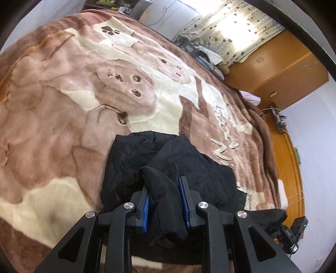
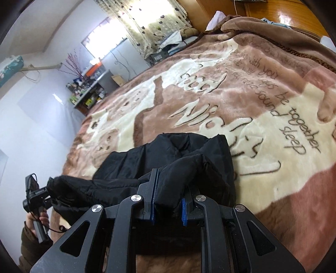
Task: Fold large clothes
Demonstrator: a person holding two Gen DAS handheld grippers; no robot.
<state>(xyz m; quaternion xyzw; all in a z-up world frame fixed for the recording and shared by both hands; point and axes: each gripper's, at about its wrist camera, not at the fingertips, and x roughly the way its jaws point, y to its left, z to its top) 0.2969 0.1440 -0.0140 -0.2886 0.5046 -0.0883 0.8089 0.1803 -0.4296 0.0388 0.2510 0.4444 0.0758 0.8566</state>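
While lying bunched on the near part of the plush brown-and-cream blanket (image 1: 63, 100), black padded jacket (image 1: 172, 168) gathered into thick folds, quilted side showing. Left gripper (image 1: 164, 189) clamped on a fleecy fold of that jacket, cloth filling the gap between the blue-lined fingers (image 1: 146, 199). Right gripper (image 2: 170, 187) likewise closed around a puffy roll of the jacket (image 2: 189, 151), fabric pressed between its pads. Seen from the right wrist, the left gripper (image 2: 45, 194) off at the jacket's far-left end, gripped by the person's hand (image 2: 40, 220). Beyond the bed, spotted curtain (image 2: 151, 19) bright over the window, cluttered shelf (image 2: 88, 88) against the wall, wooden wardrobe (image 1: 279, 73) to the side.
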